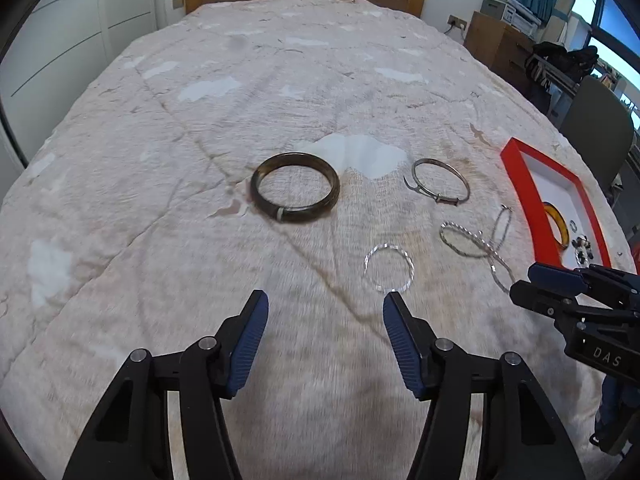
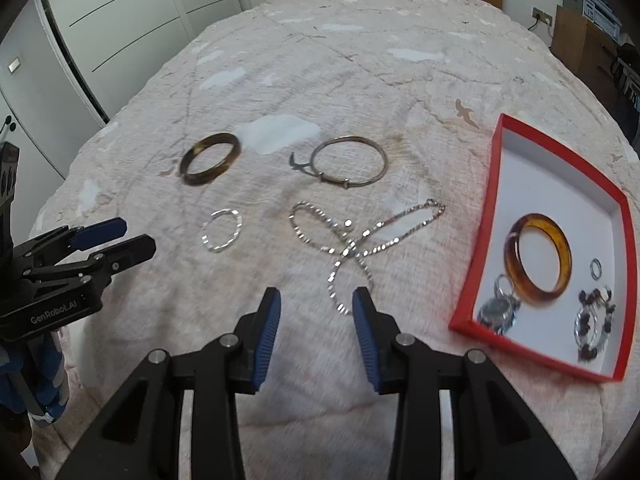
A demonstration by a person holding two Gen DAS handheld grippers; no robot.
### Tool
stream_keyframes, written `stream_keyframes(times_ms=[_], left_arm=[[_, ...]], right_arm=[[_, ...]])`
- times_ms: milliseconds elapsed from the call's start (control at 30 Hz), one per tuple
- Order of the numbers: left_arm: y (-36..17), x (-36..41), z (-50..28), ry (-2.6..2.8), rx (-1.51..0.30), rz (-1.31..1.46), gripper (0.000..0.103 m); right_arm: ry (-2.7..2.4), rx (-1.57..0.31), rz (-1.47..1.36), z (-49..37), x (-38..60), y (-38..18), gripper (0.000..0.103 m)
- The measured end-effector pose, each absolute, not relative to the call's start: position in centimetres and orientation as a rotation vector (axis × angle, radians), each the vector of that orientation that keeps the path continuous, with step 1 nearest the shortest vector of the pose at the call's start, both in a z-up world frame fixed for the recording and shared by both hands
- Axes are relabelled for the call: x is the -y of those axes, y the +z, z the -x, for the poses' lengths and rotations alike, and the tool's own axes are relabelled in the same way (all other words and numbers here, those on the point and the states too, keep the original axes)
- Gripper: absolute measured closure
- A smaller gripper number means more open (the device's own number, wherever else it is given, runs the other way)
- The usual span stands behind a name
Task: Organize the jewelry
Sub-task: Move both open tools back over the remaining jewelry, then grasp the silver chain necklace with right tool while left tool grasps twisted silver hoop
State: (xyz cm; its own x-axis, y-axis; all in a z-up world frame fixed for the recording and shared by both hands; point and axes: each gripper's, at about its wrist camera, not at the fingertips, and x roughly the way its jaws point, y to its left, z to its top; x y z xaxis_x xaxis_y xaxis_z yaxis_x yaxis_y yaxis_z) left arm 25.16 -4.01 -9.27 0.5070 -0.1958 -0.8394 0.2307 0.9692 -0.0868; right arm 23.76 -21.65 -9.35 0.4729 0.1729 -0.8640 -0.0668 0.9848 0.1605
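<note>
On the quilted bed (image 1: 200,120), a thick dark bangle (image 1: 295,187), thin silver hoop (image 1: 389,268) and twisted chain (image 2: 352,248) lie flat. Left gripper (image 1: 325,312) and right gripper (image 2: 316,304) fingers stand apart, empty; the chain's end lies just ahead of the right fingers.

A bed (image 2: 360,60) with a pale quilt carries 5 loose pieces: dark bangle (image 2: 210,159) at 10 o'clock, silver bangle (image 2: 349,162) at 12, thin ring bracelet (image 2: 222,229) at 9, 2 crossed chains (image 2: 352,240) centre, and a red tray (image 2: 484,240) at 3.
</note>
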Motion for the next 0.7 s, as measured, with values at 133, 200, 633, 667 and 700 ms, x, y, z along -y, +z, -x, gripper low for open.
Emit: stream_keyframes(times_ms=[133,200,633,667,700], left_arm=[[-10.9,4.8,-27.6,-0.272,-1.033,-0.043,0.051],[-11.7,5.2,-28.4,-0.272,-1.051,-0.059,0.051],[-13.4,6.8,-29.3,-0.323,-1.077,-0.102,0.086],[-13.4,6.9,-29.2,-0.326,-1.076,-0.102,0.093],[-13.4,7.0,-29.2,-0.330,-1.077,-0.097,0.096]], right_arm=[[0.138,-1.097,-0.102,-25.5,22.0,-10.8,0.067],[0.131,-1.110,-0.097,-26.2,22.3,-11.5,0.067],[0.159,-1.122,-0.053,-28.2,21.5,-13.6,0.080],[0.164,-1.123,-0.053,-28.1,21.4,-13.6,0.088],[0.170,-1.122,-0.051,-28.0,21.4,-13.5,0.091]])
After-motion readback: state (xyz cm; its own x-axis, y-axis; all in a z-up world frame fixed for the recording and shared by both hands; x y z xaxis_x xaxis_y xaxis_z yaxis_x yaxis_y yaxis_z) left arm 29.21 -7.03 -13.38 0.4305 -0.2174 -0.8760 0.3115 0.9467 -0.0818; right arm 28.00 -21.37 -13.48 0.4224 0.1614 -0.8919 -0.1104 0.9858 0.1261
